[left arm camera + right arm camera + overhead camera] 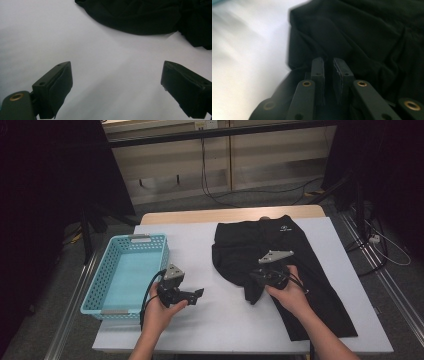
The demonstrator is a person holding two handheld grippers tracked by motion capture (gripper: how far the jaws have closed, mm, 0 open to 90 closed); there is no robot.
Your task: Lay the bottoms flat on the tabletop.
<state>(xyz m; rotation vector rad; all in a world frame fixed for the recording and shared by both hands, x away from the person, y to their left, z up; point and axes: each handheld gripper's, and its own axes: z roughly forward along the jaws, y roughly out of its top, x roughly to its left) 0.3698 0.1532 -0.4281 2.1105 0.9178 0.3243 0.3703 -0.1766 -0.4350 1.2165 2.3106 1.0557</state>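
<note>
Black fabric shorts (280, 265) sprawl across the centre-right of the white surface (225, 320). At left sits a turquoise perforated plastic basket (107, 285). Lower centre, the right gripper (252, 292) is clamped on a fold of the shorts; the left gripper (199, 294), lower left, hovers with jaws wide apart.

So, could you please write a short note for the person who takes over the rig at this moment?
Right tongs: shut on the black shorts, pinching a fold at their near left edge.
Left tongs: open, holding nothing, over the bare white table between the basket and the shorts.
Blue basket: on the table's left side, nothing in it.
Done: the shorts are gripped by one edge and partly bunched.
Left: probably finish folding, then place the shorts in the basket.
</note>
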